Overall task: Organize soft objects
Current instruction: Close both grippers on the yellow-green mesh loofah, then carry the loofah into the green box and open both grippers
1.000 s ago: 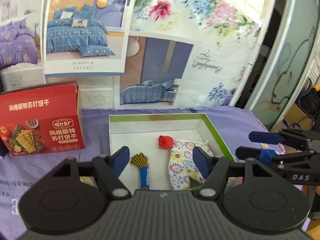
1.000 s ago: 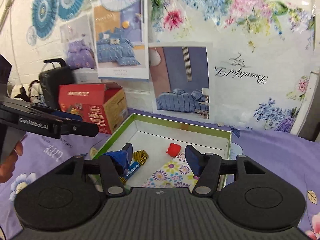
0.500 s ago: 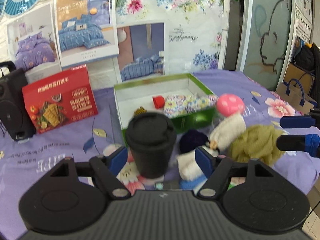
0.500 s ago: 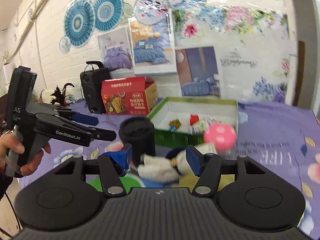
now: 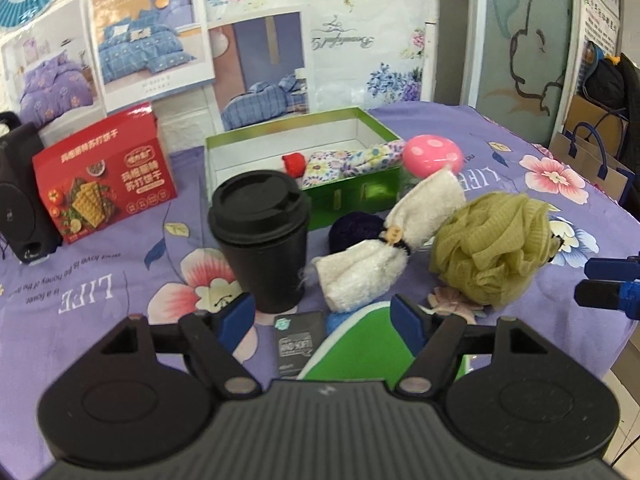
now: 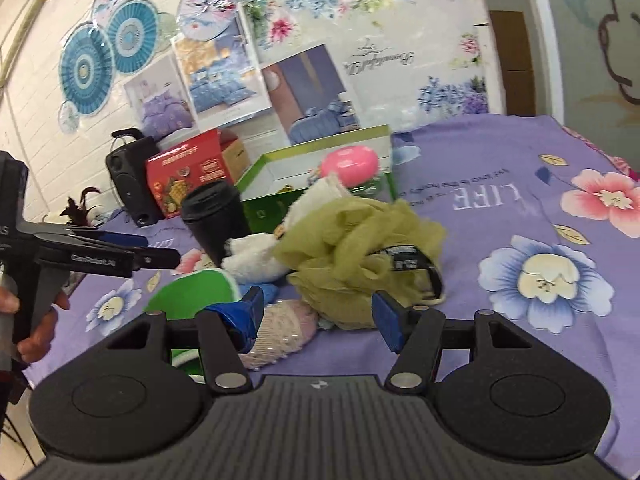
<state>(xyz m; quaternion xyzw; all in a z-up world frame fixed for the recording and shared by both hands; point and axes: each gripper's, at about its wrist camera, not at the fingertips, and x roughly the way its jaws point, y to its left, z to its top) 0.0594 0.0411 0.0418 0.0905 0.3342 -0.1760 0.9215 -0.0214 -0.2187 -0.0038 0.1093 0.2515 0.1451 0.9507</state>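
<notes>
Both pairs of blue fingers stand apart and hold nothing. On the left gripper (image 5: 324,318) the gap is wide; below it lie a small black packet (image 5: 298,342) and a green pad (image 5: 360,344) on the purple cloth (image 5: 100,280), and the fingers touch neither. On the right gripper (image 6: 318,322) the gap is about half wide; a pale pink knitted piece (image 6: 282,332) lies on the cloth under it, just beside the left finger, but I cannot tell if it touches.

Just ahead of the left gripper stands a black cup (image 5: 262,240) with its lid on. Right of it lies a white towel roll (image 5: 384,248), tied with a band and a button, and behind the roll a dark blue ball (image 5: 352,230). An olive mesh sponge (image 5: 488,248) sits to the right, near the roll, with a black strap (image 6: 416,260) on it.

Behind these is the green box (image 5: 352,196), open. Inside are a flowered cloth (image 5: 348,162) and a small red piece (image 5: 294,162). A pink mushroom (image 5: 432,154) stands at its right front corner, outside. Left of the box are a red carton (image 5: 106,172) and a black speaker (image 5: 20,192).
</notes>
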